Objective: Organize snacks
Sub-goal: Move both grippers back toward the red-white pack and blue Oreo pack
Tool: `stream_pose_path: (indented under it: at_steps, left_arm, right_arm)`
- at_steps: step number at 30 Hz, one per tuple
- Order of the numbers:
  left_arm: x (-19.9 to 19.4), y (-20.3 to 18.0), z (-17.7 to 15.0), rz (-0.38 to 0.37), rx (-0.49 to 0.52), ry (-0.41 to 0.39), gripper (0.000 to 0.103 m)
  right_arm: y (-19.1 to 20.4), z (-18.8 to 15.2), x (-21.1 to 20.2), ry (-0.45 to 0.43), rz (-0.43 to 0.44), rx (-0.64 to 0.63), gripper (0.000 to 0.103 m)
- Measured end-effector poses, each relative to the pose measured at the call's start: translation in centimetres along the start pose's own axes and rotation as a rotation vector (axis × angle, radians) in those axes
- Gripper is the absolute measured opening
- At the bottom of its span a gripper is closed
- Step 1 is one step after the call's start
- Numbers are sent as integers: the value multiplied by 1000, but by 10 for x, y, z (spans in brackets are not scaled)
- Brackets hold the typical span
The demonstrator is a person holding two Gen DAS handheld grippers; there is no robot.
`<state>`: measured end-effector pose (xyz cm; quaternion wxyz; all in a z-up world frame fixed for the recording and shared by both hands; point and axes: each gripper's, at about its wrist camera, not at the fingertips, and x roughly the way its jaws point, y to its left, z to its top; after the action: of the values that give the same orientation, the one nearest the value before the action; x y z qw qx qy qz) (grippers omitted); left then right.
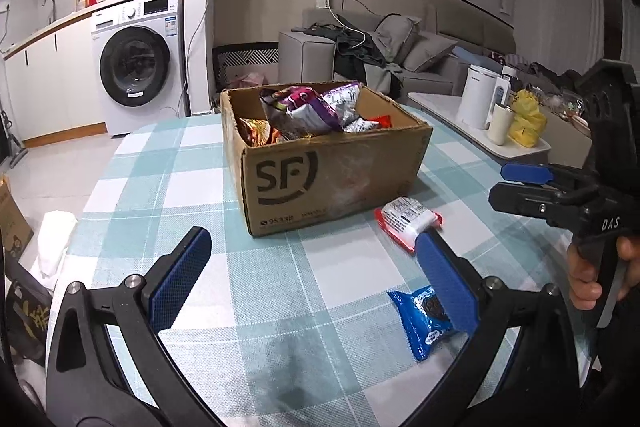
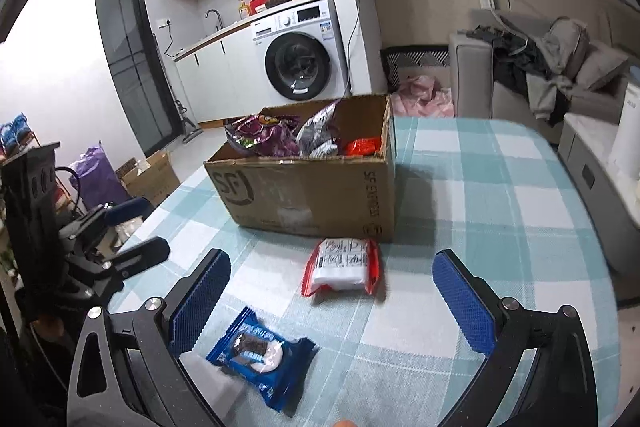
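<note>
A cardboard box marked SF [image 1: 332, 171] [image 2: 312, 195] stands on the checked table and holds several snack bags [image 1: 304, 107] [image 2: 280, 137]. A red and white snack pack [image 1: 408, 221] [image 2: 344, 265] lies on the table in front of the box. A blue cookie pack [image 1: 424, 319] [image 2: 260, 351] lies nearer to me. My left gripper [image 1: 316, 275] is open and empty over the table, its right finger beside the blue pack. My right gripper [image 2: 340, 303] is open and empty above both packs; it also shows in the left wrist view [image 1: 520, 183].
The table [image 1: 200, 187] [image 2: 500, 187] has a teal and white checked cloth. A low side table with a white kettle [image 1: 480, 95], a cup and a yellow bag stands to the right. A sofa, a washing machine [image 1: 136, 63] and floor boxes [image 2: 152, 175] lie beyond.
</note>
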<state>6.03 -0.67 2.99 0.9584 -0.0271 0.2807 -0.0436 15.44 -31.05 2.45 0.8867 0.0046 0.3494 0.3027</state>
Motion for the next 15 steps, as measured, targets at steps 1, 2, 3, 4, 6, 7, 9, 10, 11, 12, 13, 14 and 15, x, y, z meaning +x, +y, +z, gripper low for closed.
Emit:
stream_pose_path:
  at_steps: [1,2,3,4,6,7,9,10,11,12,13,14,15]
  left_arm:
    - [1,-1,-1,8,3,-3,102]
    - [1,-2,-2,11,4,-6,102]
    - [2,-2,-3,11,2,-8,102]
    - [3,-2,-5,11,0,-11,102]
    - [7,-1,-8,17,-8,-8,102]
    - [10,0,-9,15,-10,-2,102]
    - [13,2,-12,16,-25,-4,102]
    - [14,3,-12,14,-31,-7,102]
    - [14,4,-14,10,-40,-15,102]
    - [15,5,-14,9,-41,-20,102]
    - [15,5,-14,12,-41,-26,102]
    - [16,5,-15,24,-39,-31,102]
    - [15,5,-16,22,-39,-35,102]
  right_arm:
    - [-1,0,0,9,2,6,103]
    - [-4,-2,2,18,15,14,103]
    - [-5,-2,2,21,23,18,103]
    - [-6,-3,2,19,30,20,103]
    - [-7,-5,3,21,39,17,103]
    - [-6,-6,4,22,35,14,103]
    - [-5,-7,5,22,21,2,103]
    - [-4,-7,5,21,14,-7,103]
    - [-2,-7,6,20,10,-13,103]
    - [-1,-8,6,20,6,-22,103]
    - [0,-9,7,20,4,-28,103]
    - [0,-9,7,22,1,-32,103]
    - [0,-9,8,24,1,-31,103]
